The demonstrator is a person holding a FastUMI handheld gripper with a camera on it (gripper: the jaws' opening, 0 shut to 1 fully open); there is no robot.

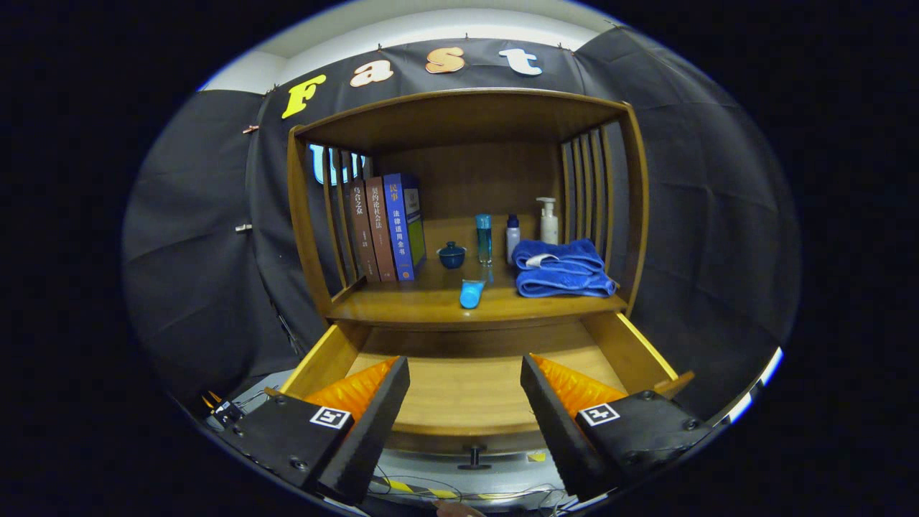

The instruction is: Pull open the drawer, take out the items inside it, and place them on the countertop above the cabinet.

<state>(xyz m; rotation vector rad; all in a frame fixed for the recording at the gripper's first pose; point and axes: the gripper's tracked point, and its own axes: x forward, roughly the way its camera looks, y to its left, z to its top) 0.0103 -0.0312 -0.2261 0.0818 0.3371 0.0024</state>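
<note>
The drawer is pulled out and looks bare inside. A small blue tube lies on the counter near its front edge. The gripper hangs wide open, holding nothing. A bump could roll the tube off.

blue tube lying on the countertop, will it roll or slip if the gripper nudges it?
The blue tube lies on its side near the countertop front edge, so it may roll sideways. It looks smooth, possibly slippery. The gripper is open over the drawer.
</note>
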